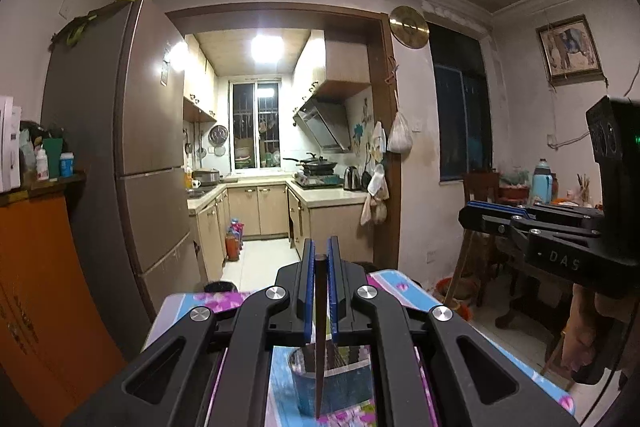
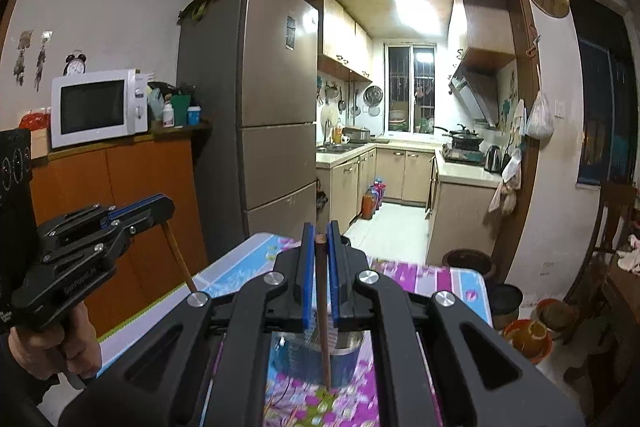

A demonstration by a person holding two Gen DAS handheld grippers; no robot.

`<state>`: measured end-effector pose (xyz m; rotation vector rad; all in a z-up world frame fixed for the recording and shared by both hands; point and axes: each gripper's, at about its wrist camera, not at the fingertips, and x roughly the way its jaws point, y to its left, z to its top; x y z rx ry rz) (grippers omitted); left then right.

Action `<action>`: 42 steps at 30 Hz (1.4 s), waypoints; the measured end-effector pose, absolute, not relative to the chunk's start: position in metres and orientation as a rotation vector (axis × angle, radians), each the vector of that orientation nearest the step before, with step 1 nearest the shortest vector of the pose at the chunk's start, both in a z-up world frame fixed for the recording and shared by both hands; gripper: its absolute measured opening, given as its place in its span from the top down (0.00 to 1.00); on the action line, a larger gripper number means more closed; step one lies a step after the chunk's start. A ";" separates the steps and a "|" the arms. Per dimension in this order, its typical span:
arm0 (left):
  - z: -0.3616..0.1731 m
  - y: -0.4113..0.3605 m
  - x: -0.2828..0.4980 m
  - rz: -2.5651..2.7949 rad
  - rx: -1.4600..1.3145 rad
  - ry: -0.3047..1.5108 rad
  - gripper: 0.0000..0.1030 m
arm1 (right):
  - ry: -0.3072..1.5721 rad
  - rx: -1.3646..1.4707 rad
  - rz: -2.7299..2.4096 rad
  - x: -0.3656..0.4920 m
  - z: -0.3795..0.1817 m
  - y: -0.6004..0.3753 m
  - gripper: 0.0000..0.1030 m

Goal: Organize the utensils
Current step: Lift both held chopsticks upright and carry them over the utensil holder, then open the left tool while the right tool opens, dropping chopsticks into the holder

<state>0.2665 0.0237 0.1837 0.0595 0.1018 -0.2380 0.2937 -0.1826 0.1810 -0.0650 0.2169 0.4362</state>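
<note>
**Both grippers hold a chopstick over the metal cup**

Our left gripper [image 1: 319, 291] is clamped on a dark brown chopstick [image 1: 319, 339], pinched between its blue pads [image 1: 307, 291]. The stick hangs point down, its blunt end showing just above the fingers and its tip low in the left wrist view, in front of a round metal cup [image 1: 332, 383] that stands on the floral tablecloth [image 1: 208, 301]. We cannot tell whether the tip touches the cloth.

Our right gripper [image 2: 319, 275] grips a second chopstick [image 2: 323, 327] in the same way, near-upright and tilted slightly, the point down by the near wall of the same cup [image 2: 316, 359].

In the right wrist view the left gripper [image 2: 136, 213] appears at the left, held by a hand [image 2: 60, 347], with its chopstick [image 2: 180, 259] slanting down toward the table. In the left wrist view the right gripper [image 1: 496, 213] sits at the right edge.

Far beyond the table stand a fridge [image 2: 256, 99], a microwave [image 2: 100, 107] on an orange cabinet [image 2: 120, 195], and the lit kitchen.
</note>
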 end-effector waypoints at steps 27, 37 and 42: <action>0.162 0.026 0.405 -0.215 0.001 0.229 0.93 | 0.344 -0.016 0.460 0.413 0.152 -0.168 0.95; 0.149 0.026 0.428 -0.201 -0.002 0.287 0.93 | 0.413 0.005 0.457 0.436 0.134 -0.166 0.95; 0.142 0.033 0.451 -0.155 -0.015 0.335 0.87 | 0.446 -0.018 0.419 0.453 0.127 -0.161 0.77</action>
